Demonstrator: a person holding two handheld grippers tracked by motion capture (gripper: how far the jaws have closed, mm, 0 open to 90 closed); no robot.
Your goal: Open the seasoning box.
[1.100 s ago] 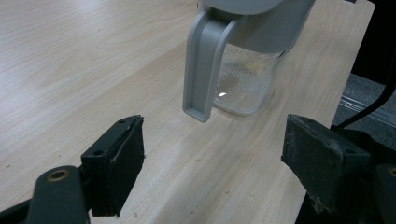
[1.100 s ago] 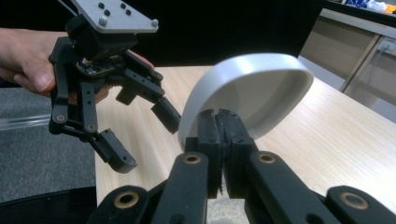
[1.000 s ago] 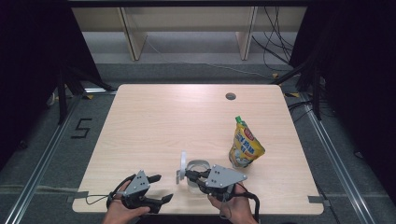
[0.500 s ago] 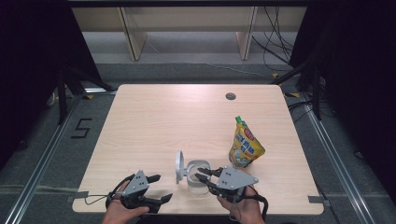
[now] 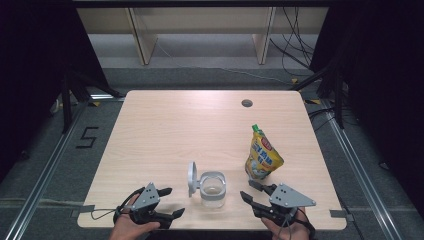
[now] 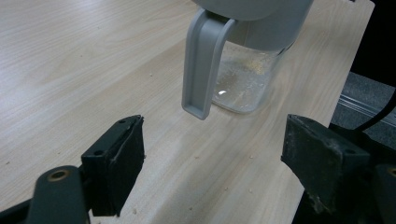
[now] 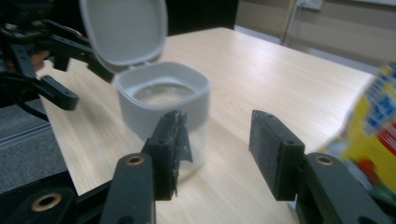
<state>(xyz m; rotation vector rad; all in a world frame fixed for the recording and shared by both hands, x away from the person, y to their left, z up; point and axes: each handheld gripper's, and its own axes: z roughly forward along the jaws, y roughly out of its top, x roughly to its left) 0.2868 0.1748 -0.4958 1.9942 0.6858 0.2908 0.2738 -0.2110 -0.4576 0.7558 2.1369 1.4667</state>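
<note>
A clear jar [image 5: 212, 189] with a grey rim stands near the table's front edge, its hinged grey lid [image 5: 191, 176] flipped up on the left side. My left gripper [image 5: 172, 201] rests open just left of the jar, jaws wide apart and holding nothing [image 6: 215, 158]. My right gripper [image 5: 246, 189] sits to the right of the jar and is apart from it. Its jaws have just been opening and nothing is between them [image 7: 217, 149]. A yellow pouch [image 5: 263, 155] with a green cap stands upright just beyond the right gripper.
The wooden table [image 5: 190, 125] has a round cable hole [image 5: 246, 103] at the back right. Small crumbs lie on the table near the jar [image 6: 247, 70]. Pale shelving stands behind the table, and metal rails run along the floor on both sides.
My right gripper has moved away from the jar to the right, and its jaws have opened. The left gripper and the jar have stayed put.
</note>
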